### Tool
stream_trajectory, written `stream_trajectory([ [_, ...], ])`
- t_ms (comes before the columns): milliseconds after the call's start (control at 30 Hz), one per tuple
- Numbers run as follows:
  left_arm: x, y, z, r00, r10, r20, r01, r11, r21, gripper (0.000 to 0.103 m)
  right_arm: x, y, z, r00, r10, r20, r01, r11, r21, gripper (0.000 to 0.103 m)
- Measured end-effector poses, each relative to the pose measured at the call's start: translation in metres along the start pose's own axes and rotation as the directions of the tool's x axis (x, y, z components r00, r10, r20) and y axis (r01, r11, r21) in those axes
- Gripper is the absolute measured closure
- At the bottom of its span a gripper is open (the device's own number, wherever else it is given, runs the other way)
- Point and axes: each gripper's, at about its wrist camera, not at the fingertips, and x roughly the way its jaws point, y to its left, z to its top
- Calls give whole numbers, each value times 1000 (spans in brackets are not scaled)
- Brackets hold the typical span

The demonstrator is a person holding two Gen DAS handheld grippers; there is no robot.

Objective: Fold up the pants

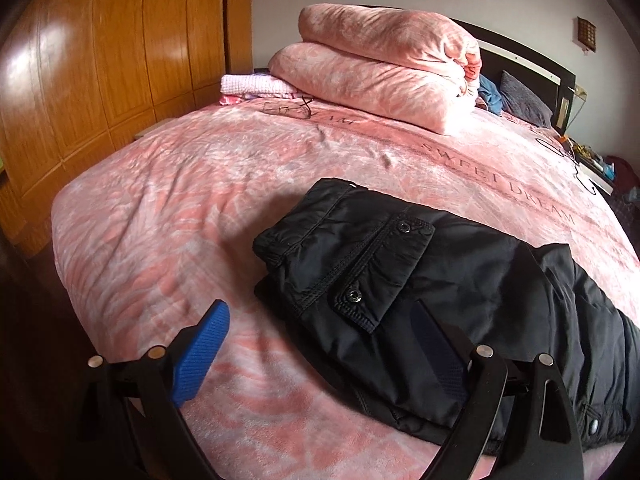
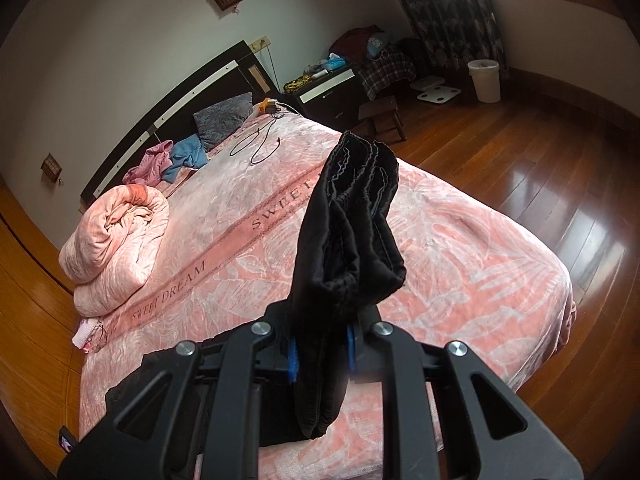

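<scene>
Black pants (image 1: 400, 264) lie partly folded on the pink bed cover (image 1: 180, 208), a snap pocket flap facing up. My left gripper (image 1: 320, 340) is open just above the bed, its left blue pad (image 1: 200, 350) over the cover and its right pad over the pants. In the right wrist view my right gripper (image 2: 322, 350) is shut on the leg end of the pants (image 2: 352, 220), which stands up bunched above the blue pads, cuffs on top. More black fabric (image 2: 160, 380) lies on the bed below the gripper.
A folded pink quilt (image 1: 380, 68) sits at the head of the bed, also in the right view (image 2: 116, 240). Glasses (image 1: 290, 110), a black cable (image 2: 260, 144), pillows and clothes (image 2: 188, 152) lie near the headboard. Wardrobe (image 1: 100, 60) left; wooden floor (image 2: 540, 168) right.
</scene>
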Motion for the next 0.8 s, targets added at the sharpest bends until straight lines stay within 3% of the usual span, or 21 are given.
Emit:
stream_trajectory([
  [333, 0, -13, -2, 1000, -7, -1, 8, 998, 61, 10, -13, 41, -3, 999, -27, 26, 30, 994, -106, 87],
  [800, 8, -7, -3, 998, -39, -45, 41, 998, 37, 10, -20, 76, -8, 998, -40, 45, 47, 980, -192, 87],
])
